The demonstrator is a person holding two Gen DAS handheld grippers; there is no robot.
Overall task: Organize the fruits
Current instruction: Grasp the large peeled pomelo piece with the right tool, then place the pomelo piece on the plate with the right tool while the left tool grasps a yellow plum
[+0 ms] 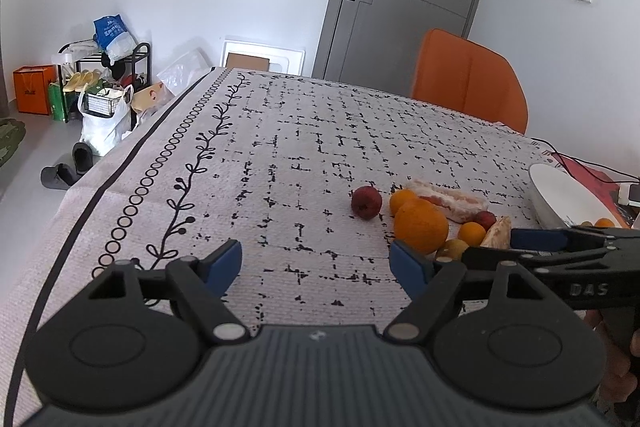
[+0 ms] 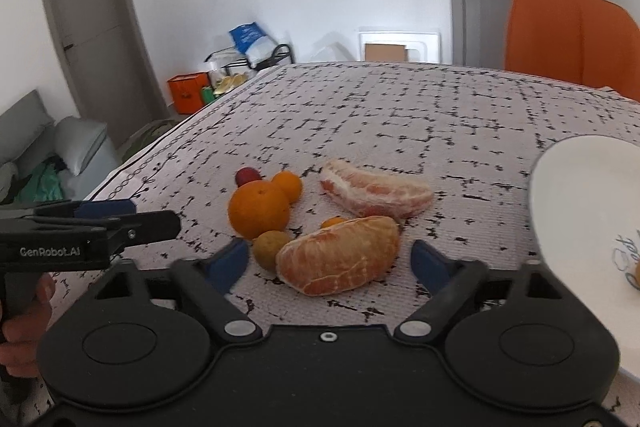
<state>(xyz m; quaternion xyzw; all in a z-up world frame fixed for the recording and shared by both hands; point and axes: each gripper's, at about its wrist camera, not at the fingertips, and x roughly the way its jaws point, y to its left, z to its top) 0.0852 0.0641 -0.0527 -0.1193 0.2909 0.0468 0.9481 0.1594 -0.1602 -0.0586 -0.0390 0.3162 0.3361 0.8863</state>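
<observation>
Fruits (image 2: 338, 255) left of plate (image 2: 580, 195)

Both wrist views are evenly bright with soft, diffuse daylight; shadows under the fruit ahead of the fingers are faint. No strong glare. Fisheye bending curves the doors and table edge (image 1: 120, 171) toward the rims, with dark vignetted corners. Nearby tool parts look slightly soft, the far wall hazy

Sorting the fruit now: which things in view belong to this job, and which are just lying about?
Job:
large orange
small orange
red fruit
yellowish-green fruit
near peeled citrus segment, between the right gripper fingers, not gripped
far peeled citrus segment
white plate

Lying about:
orange chair
cluttered rack
orange bag
slippers
</observation>
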